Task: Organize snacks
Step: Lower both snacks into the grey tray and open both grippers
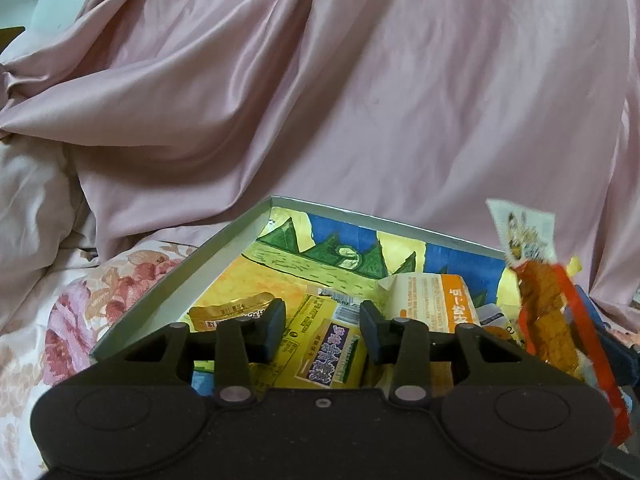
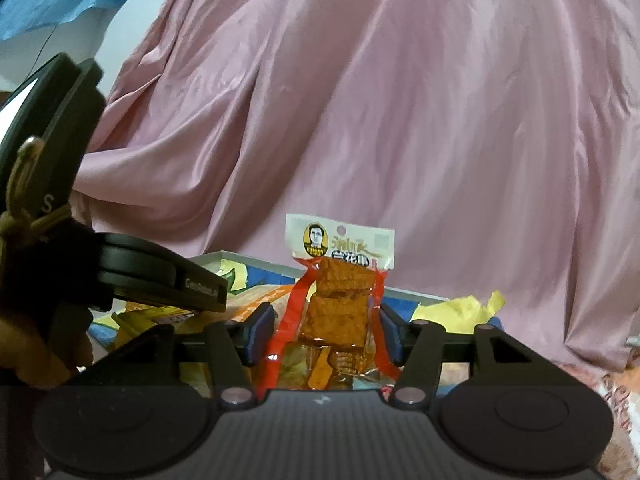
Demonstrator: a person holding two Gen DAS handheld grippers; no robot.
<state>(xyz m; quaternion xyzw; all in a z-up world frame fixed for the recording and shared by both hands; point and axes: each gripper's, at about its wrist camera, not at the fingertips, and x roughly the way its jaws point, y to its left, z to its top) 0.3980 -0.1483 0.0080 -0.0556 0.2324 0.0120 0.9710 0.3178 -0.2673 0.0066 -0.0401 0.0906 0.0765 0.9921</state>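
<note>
**Right gripper holds a snack pack upright over the box**

The right gripper has its two blue-padded fingers pressed against the sides of a clear snack pack with red edges, brown pieces inside and a white printed header; the pack stands upright between the jaws, its header topmost. In the left wrist view the same snack pack appears at the right edge, blurred, above the right side of the box.

The box is a shallow grey-rimmed tray whose inside is lined with a bright drawing in yellow, blue and green. It lies on a floral bedsheet, with a large heap of pink satin fabric behind it.

The left gripper hangs low over the near part of the box with its fingers spread apart and nothing between them. Through the gap a yellow packet with a purple label lies flat on the box floor. To its left lies a golden-brown sachet, partly hidden by the left finger; to its right an orange-and-white carton lies tilted.

In the right wrist view the body of the left gripper reaches in from the left, held by a hand that is dark and hard to make out. Crumpled yellow paper shows at the box's far right, just beyond the right finger
</note>
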